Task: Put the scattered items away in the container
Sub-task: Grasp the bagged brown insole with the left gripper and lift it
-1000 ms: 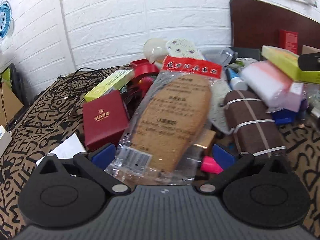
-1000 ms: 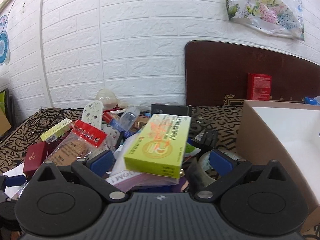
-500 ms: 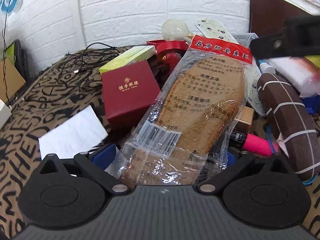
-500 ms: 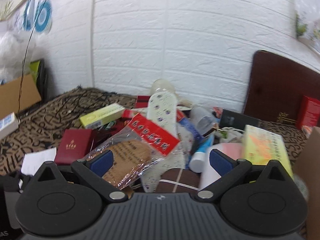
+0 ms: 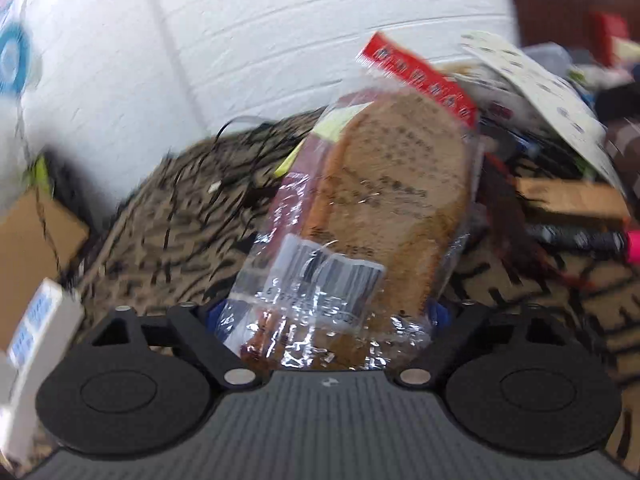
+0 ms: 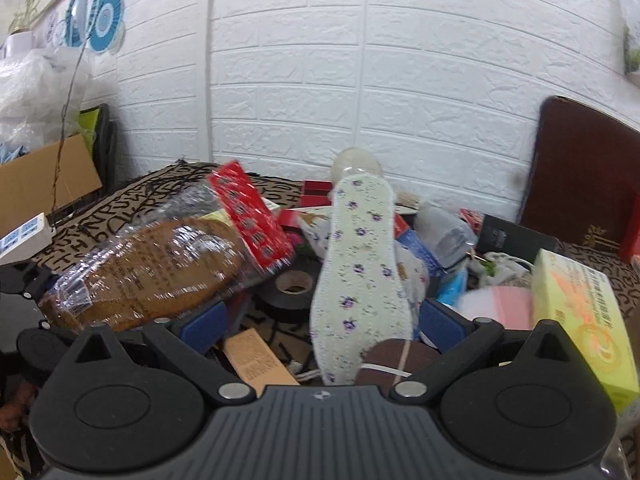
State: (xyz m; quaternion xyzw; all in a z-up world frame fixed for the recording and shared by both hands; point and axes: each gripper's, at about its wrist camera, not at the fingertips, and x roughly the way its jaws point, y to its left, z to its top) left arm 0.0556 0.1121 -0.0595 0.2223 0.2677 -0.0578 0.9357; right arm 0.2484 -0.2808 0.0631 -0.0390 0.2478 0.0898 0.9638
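My left gripper (image 5: 326,316) is shut on a bagged brown insole pack (image 5: 384,208) with a red header and holds it lifted above the patterned cloth; the left wrist view is blurred. The same pack (image 6: 160,268) shows at the left of the right wrist view, raised over the pile. My right gripper (image 6: 320,320) is open and empty, with a white floral insole (image 6: 360,264) standing between its blue pads (image 6: 204,326). The container is not in view.
The pile holds a black tape roll (image 6: 292,284), a yellow-green box (image 6: 580,320), a pink pack (image 6: 508,304), a brown bundle (image 6: 400,356) and a tan box (image 6: 256,360). A power strip (image 5: 36,336) lies left. A brick wall stands behind.
My left gripper has closed on the insole pack and lifted it up and leftward off the pile. My right gripper has swung left, away from the cardboard box, toward the floral insole.
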